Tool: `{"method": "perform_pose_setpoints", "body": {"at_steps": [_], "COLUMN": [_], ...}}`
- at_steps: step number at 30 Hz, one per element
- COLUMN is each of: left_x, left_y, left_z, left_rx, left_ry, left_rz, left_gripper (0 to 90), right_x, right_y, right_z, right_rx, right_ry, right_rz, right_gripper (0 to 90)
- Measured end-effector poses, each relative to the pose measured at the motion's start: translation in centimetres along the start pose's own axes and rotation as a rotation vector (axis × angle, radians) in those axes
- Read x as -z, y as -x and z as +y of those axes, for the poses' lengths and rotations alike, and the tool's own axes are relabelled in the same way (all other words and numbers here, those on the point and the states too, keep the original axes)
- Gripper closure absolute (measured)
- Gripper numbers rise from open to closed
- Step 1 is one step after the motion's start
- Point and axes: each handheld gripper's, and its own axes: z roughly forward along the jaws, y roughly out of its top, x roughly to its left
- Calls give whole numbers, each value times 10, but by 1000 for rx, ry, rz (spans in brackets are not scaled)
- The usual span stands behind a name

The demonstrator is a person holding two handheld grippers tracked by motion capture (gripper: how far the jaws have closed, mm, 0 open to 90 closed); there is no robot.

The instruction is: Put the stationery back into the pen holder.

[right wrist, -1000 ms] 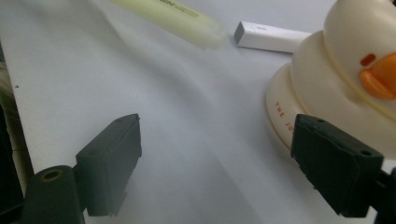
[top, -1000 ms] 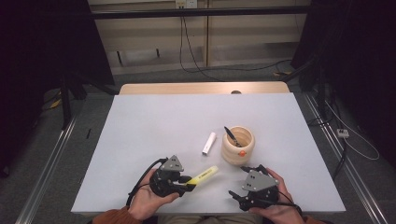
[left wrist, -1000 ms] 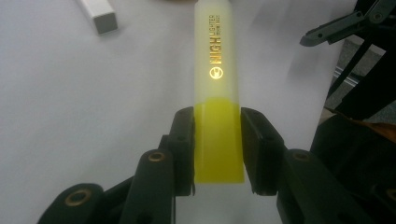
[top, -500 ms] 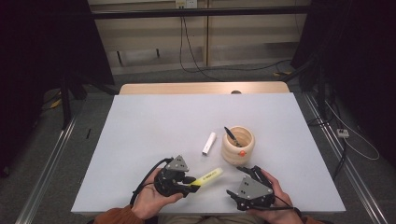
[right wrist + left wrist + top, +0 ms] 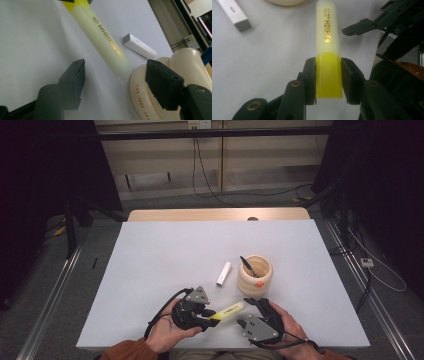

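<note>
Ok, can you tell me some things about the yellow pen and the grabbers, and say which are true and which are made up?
1. The left gripper is shut on the yellow highlighter. True: its jaws press on the pen's yellow end.
2. The right gripper is holding the highlighter too. False: its jaws have just been closing, but they stand apart and the pen's pale cap is not yet between them.
3. A small white stick lies on the table beside the wooden cup. True.
4. The wooden cup is empty. False: a dark pen stands in it.
5. The highlighter's cap is off. False: the pale cap is on.
</note>
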Motion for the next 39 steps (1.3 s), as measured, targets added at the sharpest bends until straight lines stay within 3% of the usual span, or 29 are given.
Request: {"method": "perform_pose_setpoints", "body": {"at_steps": [1, 2, 3, 5, 6, 7, 8, 11, 12, 13, 17, 19, 20, 25, 27, 29, 33, 39], "left_x": [-1, -1, -3, -2, -2, -3, -3, -7, -7, -8, -12, -15, -15, -20, -20, -20, -21, -24], "left_y": [1, 0, 1, 1, -1, 0, -2, -3, -3, -2, -1, 1, 1, 2, 3, 4, 3, 3], "left_z": [1, 2, 2, 5, 7, 8, 10, 15, 17, 18, 24, 27, 27, 31, 31, 30, 30, 29], "left_rx": [-4, -6, 18, 7, 4, 18, 5, -9, -22, -2, -20, -23, -27, -34, -26, -19, -11, 11], "left_ry": [-12, -13, 7, -6, 1, 3, -5, -14, -30, 3, -12, -15, -19, -16, -14, -4, 11, 18], "left_rz": [20, 1, 1, 23, 1, -1, -1, -12, 12, -16, -19, -22, -26, -38, -44, -46, -52, -61], "left_gripper": [673, 673, 673, 673, 673, 673, 673, 673, 673, 673, 673, 673, 673, 673, 673, 673, 672, 672], "right_x": [-1, -2, -3, -5, -6, -7, -7, -8, -9, -9, -10, -11, -12, -12, -12, -13, -13, -15], "right_y": [-1, 0, 1, -1, 1, -1, -1, -3, -4, -5, -7, -8, -7, -12, -11, -14, -13, -15], "right_z": [1, 1, 2, 4, 5, 5, 6, 7, 7, 7, 6, 6, 6, 8, 10, 8, 8, 8], "right_rx": [19, 56, 92, 109, 150, 129, 138, 199, 211, 219, 273, 271, 300, 301, 350, 295, 312, 325], "right_ry": [-4, -7, -4, -3, -10, -4, -5, -18, -23, -23, -33, -31, -23, -9, -1, -13, -10, -30], "right_rz": [-9, -10, -13, -23, -13, -30, -35, -50, -58, -55, -93, -82, -82, -85, -82, -74, -86, -65], "right_gripper": [349, 360, 364, 384, 391, 400, 413, 437, 440, 447, 481, 510, 521, 594, 635, 657, 688, 714]}}
